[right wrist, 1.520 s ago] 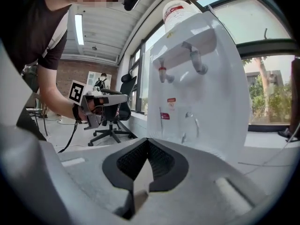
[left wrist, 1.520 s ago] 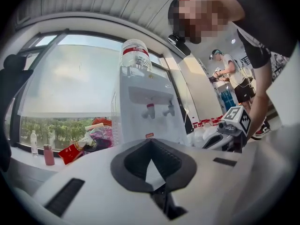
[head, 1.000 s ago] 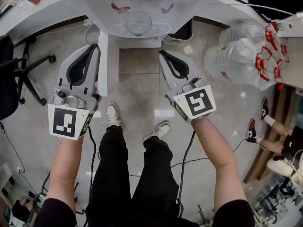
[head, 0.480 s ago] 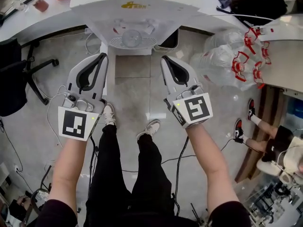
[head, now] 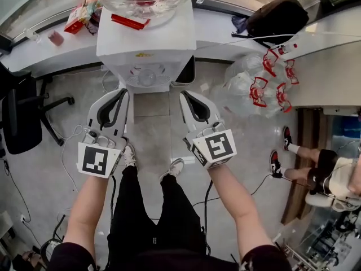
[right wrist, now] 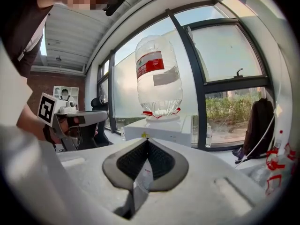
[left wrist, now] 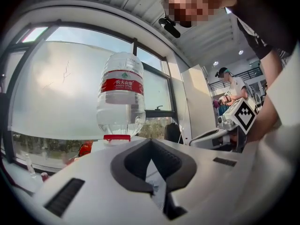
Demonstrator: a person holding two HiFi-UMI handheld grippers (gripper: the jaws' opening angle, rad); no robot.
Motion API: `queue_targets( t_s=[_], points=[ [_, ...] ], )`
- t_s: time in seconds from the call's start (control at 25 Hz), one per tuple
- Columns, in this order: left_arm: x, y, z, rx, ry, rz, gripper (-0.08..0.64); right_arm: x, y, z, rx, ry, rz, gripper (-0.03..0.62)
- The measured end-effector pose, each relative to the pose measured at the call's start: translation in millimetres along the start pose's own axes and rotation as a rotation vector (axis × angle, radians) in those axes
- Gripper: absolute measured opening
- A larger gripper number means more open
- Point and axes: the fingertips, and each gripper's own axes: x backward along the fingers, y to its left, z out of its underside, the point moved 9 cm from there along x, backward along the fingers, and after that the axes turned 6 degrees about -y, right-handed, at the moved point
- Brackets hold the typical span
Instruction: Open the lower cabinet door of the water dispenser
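The water dispenser (head: 145,49) is a white floor-standing unit against the window-side table (head: 225,33). An inverted water bottle (left wrist: 121,95) sits on top. Its red label (left wrist: 122,84) carries white characters that read 农夫山泉. A small gold emblem (head: 142,54) marks the front edge of the dispenser top; its writing is too small to read.

The lower cabinet door (head: 130,103) appears as a narrow white panel seen edge-on. It stands swung out from the left front corner of the dispenser base toward the person, just beside the left gripper (head: 123,93).

The left gripper's fingers (left wrist: 131,162) are pressed together with nothing between them. The right gripper (head: 184,95) is in the same condition: its fingers (right wrist: 161,162) meet along their length and hold nothing. Both grippers point at the dispenser and are clear of it.

Empty bottles (head: 254,81) with red handles lie on the floor to the right. A black bag (head: 279,16) rests on the table, and an office chair (head: 20,114) stands at the left.

Compared with the earlier frame, both grippers are higher and keep the same spacing. The head view now takes in the dispenser top and the bottle, where earlier only the drip tray and tap area showed. The fingers of both grippers remain closed
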Motion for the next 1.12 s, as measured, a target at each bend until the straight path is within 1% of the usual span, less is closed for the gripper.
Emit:
queue_targets(
  t_s=[0.2,0.36,0.48,0.68,0.88,1.04,1.12],
  points=[
    [-5,-7,-41,-0.008,-0.027,0.002,0.008,16,3,-39,-0.005,-0.039,0.036,0.005],
    [-6,-5,-68,-0.053,-0.004,0.0,0.008,29,8,-72,0.022,-0.063,0.043,0.005],
    [-7,-6,-86,-0.033,-0.036,0.013,0.008,38,9,-92,0.033,-0.076,0.063,0.005],
    [-3,-4,-118,-0.064,-0.047,0.01,0.008,50,11,-128,0.056,-0.117,0.079,0.005],
    [2,-1,-159,-0.098,-0.092,0.006,0.008,68,13,-165,0.093,-0.179,0.068,0.005],
    [11,2,-192,-0.119,-0.131,-0.011,0.008,83,10,-185,0.088,-0.204,0.099,0.005],
    [14,3,-206,-0.129,-0.148,-0.016,0.008,89,8,-195,0.101,-0.225,0.104,0.005]
  ],
)
